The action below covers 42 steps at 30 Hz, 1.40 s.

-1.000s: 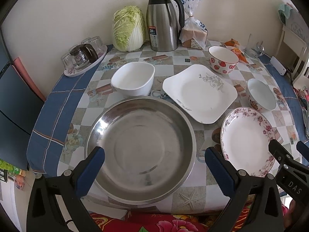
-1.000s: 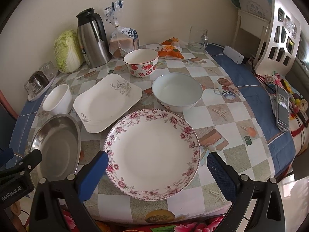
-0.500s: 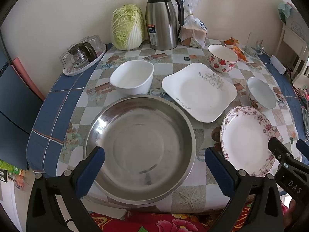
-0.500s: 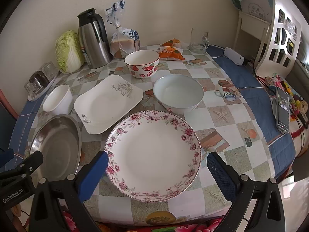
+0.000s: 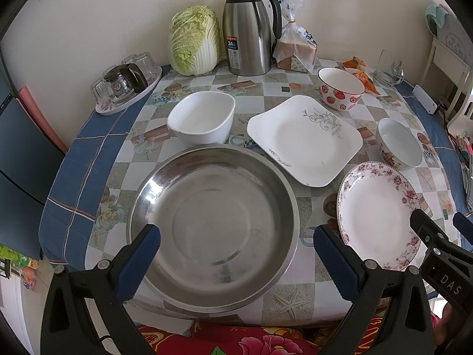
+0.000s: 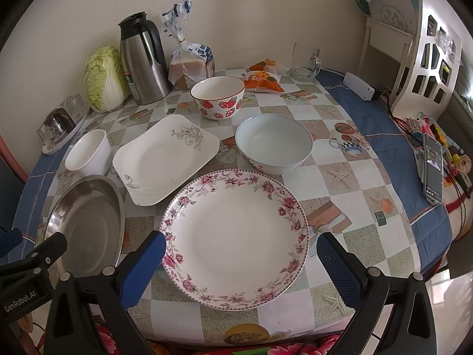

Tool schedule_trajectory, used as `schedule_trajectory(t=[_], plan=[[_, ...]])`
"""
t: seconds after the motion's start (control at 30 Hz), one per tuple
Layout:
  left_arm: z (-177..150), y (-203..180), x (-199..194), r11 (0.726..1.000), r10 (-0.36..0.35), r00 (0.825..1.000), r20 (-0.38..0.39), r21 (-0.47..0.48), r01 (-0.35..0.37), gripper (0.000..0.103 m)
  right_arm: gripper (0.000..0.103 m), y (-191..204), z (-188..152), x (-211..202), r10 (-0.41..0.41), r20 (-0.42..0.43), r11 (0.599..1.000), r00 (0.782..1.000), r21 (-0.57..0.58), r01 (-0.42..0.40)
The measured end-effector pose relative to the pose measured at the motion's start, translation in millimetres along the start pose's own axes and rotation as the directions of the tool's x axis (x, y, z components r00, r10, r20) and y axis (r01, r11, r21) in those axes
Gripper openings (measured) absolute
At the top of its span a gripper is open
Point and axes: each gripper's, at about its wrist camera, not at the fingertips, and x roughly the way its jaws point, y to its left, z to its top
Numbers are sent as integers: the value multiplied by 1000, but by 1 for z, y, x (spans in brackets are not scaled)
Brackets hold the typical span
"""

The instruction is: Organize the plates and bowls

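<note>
A wide steel basin (image 5: 212, 222) (image 6: 85, 224) lies at the table's front left, with my left gripper (image 5: 236, 254) open above its near rim. To its right rests a round floral plate (image 6: 235, 236) (image 5: 378, 213); my right gripper (image 6: 239, 263) hangs open over its near edge. Behind them sit a square white plate (image 5: 304, 142) (image 6: 165, 156), a white oval bowl (image 5: 202, 121) (image 6: 87, 152), a plain white bowl (image 6: 273, 145) (image 5: 399, 148) and a strawberry bowl (image 6: 217, 97) (image 5: 340, 88). Nothing is held.
Along the back wall stand a cabbage (image 5: 195, 41), a steel thermos jug (image 5: 248, 26), bagged bread (image 5: 295, 47) and a glass mug (image 6: 304, 62). A tray of glasses (image 5: 127, 85) sits back left. A phone (image 6: 433, 168) lies at the right edge.
Both grippers have eased slightly back or upward, so the dishes sit a touch lower in view. Nothing on the table moved.
</note>
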Motion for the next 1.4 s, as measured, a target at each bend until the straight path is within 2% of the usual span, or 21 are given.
schedule_trajectory(t=[0.83,1.1,1.4], plan=[[2,14,4,997,-56,998,-17,-49,55,103,103,14,3,3,-26,-2,999,1000,-37,26],[6,49,14,992,-52,999,-13,-113,50,103,103,34,15,9,-14,-8,997,1000,-78,13],[4,92,35,981,-50,999,-6,-188,48,103,103,78,33,30,69,-52,988,996,-138,-76]])
